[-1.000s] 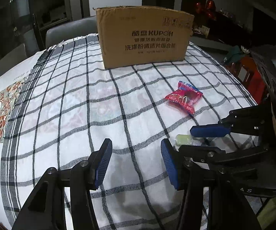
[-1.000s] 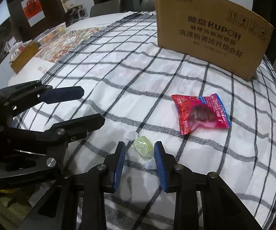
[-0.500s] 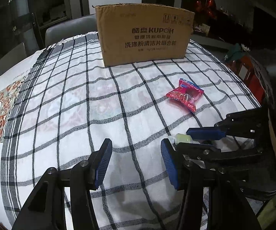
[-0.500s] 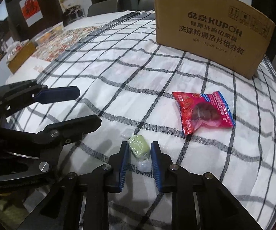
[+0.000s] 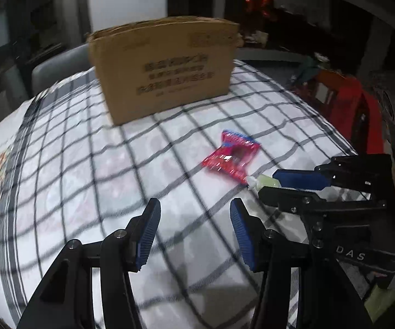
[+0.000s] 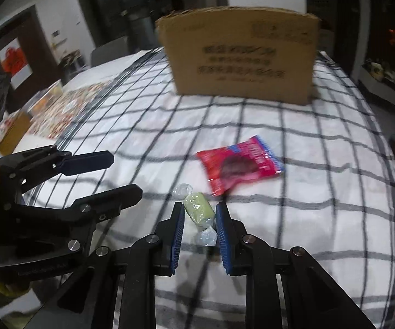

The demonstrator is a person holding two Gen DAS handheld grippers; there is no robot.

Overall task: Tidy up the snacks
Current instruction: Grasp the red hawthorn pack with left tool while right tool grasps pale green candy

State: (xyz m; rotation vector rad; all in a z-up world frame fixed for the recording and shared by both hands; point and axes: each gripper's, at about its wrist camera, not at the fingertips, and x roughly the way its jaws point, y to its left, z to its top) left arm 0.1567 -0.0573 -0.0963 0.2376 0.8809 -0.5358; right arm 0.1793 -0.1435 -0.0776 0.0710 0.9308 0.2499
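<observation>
Right hand-held gripper (image 6: 199, 213): closing narrowly around the green candy (image 6: 199, 209), blue pads flanking its wrapped body, seemingly touching or nearly so; firm grip not confirmable from the blurred right wrist view. Green candy: lying between those pads just above or on the checked cloth (image 6: 321, 219) covering the worktop, lift-off not determinable; one twisted clear wrapper end pointing ahead, the other trailing back between the pads. Handling, judged: very light, small, middle firm enough for squeezing, film wrapper slick and crinkly, twisted ends flimsy and prone to slipping out; best hold across the thick middle, as currently lined up. Left hand-held gripper (image 5: 194, 213): hovering wide open over the cloth, holding nothing, sitting near the right one on its left side. Red packet (image 6: 241, 164): lying flat on the cloth just beyond the candy, apart from both grippers; judged light, thin, floppy, crackly film with a lump inside, best pinching along a sealed edge or across the bulge. Cardboard box (image 6: 241, 54): standing upright at the far side of the cloth, well apart from both snacks, printed face toward the cameras, top apparently open; likely the destination, though contents not showing. Remaining work, judged: candy going to the box, red packet waiting untouched.
</observation>
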